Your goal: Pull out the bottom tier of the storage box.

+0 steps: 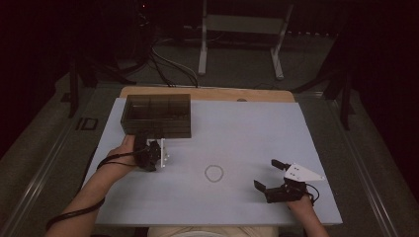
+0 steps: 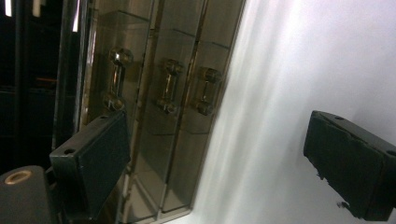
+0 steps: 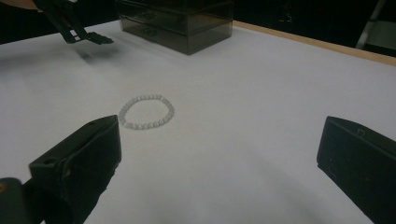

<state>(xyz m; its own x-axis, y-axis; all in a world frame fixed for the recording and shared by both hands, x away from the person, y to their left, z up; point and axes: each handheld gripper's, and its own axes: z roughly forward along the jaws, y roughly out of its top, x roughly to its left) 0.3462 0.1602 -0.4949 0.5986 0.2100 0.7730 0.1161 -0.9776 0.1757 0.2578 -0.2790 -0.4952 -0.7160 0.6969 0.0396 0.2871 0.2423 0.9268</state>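
Left tongs [image 1: 159, 154] hang released just before the drawer box [image 1: 157, 114], seemingly lining up on a handle [image 2: 116, 78]. Right tongs [image 1: 271, 176] wait released, the bracelet [image 1: 214, 173] lying on the desk [image 1: 257, 128] just beyond them. Next comes closing squarely on that handle.

You are working in a dark room; at twelve o'clock, a metal stand [image 1: 242, 37] and cables [image 1: 168, 64] are resting on grey floor [image 1: 237, 74].
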